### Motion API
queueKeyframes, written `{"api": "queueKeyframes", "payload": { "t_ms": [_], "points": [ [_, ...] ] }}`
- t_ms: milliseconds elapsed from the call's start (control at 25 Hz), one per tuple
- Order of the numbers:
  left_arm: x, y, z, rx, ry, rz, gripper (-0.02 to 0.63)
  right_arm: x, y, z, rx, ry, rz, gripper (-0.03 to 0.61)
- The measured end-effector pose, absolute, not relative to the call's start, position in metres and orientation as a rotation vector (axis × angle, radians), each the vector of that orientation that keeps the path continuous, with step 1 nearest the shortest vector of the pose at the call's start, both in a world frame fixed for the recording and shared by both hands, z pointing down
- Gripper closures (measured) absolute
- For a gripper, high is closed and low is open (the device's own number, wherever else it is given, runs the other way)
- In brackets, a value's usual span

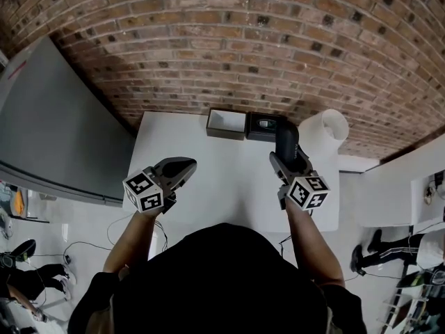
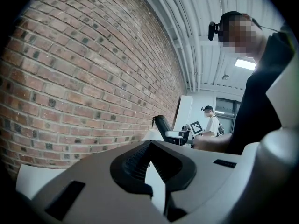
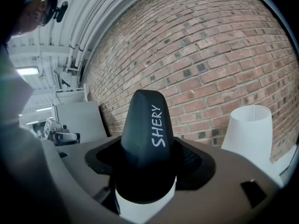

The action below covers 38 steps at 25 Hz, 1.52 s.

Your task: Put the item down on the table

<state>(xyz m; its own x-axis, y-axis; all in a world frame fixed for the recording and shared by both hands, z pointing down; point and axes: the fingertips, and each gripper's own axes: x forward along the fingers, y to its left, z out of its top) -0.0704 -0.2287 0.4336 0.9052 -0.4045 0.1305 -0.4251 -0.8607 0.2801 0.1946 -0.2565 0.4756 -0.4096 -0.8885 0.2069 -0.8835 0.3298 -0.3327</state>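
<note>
Your right gripper is clamped on a black case with "SHERY" in white letters down its side. In the right gripper view the case fills the gap between the two jaws and pokes out well past their tips. From the head view you hold it over the far right part of the white table, just in front of a black box. Whether the case touches the tabletop cannot be told.

Beside the black box, on its left and touching it, sits an open box with a white inside. A white lampshade stands at the table's far right corner, near the case.

Your left gripper is over the near left part of the table, well apart from the right one. Its jaws meet at their tips and nothing is between them. A brick wall runs behind the table.
</note>
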Motion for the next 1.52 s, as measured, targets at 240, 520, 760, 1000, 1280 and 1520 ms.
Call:
{"api": "queueKeyframes", "payload": {
  "t_ms": [240,520,760,1000,1280,1520],
  "points": [
    [-0.064,-0.239,0.435,2.758,-0.619,0.098,0.597,0.200,-0.267,0.481,-1.703,2.553,-0.640,0.232],
    [-0.066,-0.247,0.438,2.743,-0.633,0.107,0.597,0.200,-0.277,0.483,-1.702,2.558,-0.648,0.232],
    [-0.067,-0.250,0.440,2.738,-0.639,0.110,0.597,0.199,-0.281,0.488,-1.698,2.562,-0.663,0.232],
    [-0.066,-0.251,0.444,2.730,-0.643,0.119,0.597,0.197,-0.283,0.500,-1.695,2.581,-0.691,0.232],
    [-0.064,-0.250,0.452,2.710,-0.642,0.125,0.597,0.191,-0.281,0.521,-1.692,2.613,-0.733,0.232],
    [-0.065,-0.250,0.460,2.693,-0.652,0.139,0.597,0.185,-0.279,0.545,-1.687,2.645,-0.786,0.232]
  ]
}}
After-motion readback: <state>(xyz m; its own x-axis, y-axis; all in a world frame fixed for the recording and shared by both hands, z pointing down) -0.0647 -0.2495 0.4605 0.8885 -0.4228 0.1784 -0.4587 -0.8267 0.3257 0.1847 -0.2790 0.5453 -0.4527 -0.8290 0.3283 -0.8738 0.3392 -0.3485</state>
